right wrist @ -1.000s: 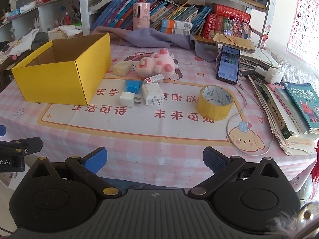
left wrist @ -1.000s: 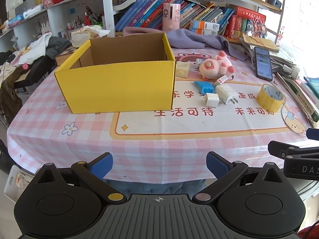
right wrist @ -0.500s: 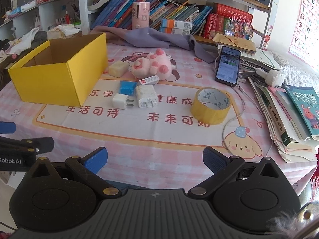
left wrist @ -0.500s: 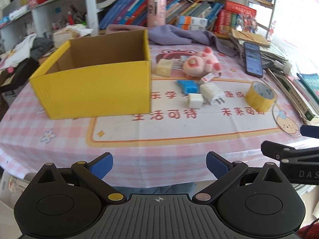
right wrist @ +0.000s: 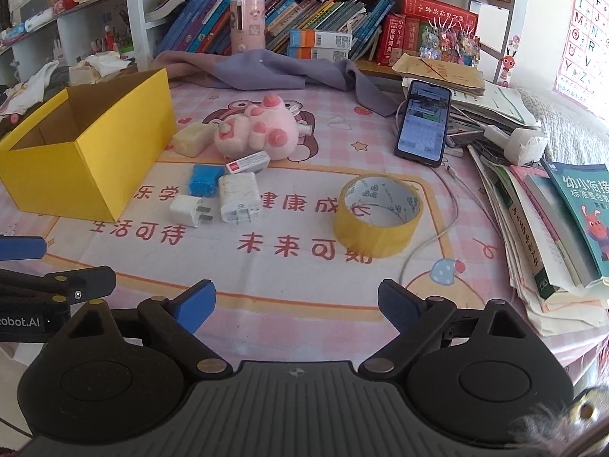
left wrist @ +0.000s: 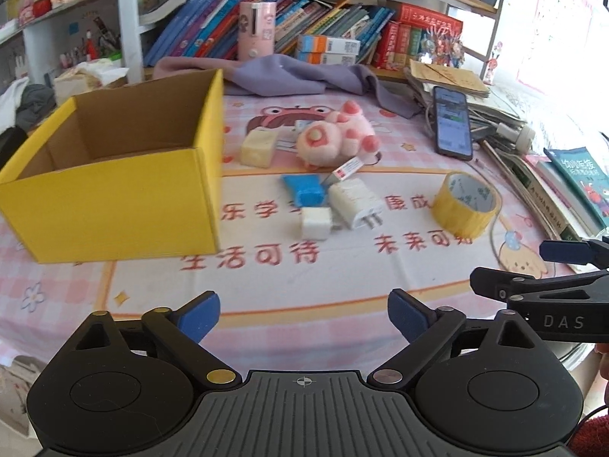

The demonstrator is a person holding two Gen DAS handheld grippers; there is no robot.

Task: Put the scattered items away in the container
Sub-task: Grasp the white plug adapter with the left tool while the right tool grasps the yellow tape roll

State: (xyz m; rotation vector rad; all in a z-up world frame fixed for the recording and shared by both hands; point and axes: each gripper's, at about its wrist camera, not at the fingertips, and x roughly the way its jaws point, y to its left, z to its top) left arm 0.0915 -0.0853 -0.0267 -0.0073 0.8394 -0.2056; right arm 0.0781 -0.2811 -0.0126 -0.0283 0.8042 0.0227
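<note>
An open yellow cardboard box (left wrist: 114,198) (right wrist: 87,167) stands at the table's left, empty as far as I see. Right of it lie a cream block (left wrist: 259,148) (right wrist: 192,138), a pink plush pig (left wrist: 335,139) (right wrist: 259,133), a blue block (left wrist: 304,189) (right wrist: 205,179), a small white plug (left wrist: 316,222) (right wrist: 186,210), a larger white charger (left wrist: 356,202) (right wrist: 239,196), a red-and-white stick (left wrist: 346,167) (right wrist: 247,162) and a yellow tape roll (left wrist: 464,203) (right wrist: 377,215). My left gripper (left wrist: 303,318) and right gripper (right wrist: 296,306) are open and empty over the near table edge.
A phone (right wrist: 422,122) with a white cable (right wrist: 449,224) lies at the back right. Stacked books and papers (right wrist: 552,221) line the right edge. A purple cloth (right wrist: 266,70) and a bookshelf (right wrist: 304,19) are behind. The tablecloth (right wrist: 285,297) is pink checked.
Both grippers have moved forward over the table, so the items look nearer. The left view has swung right, shifting the box to the left. Both stay open.
</note>
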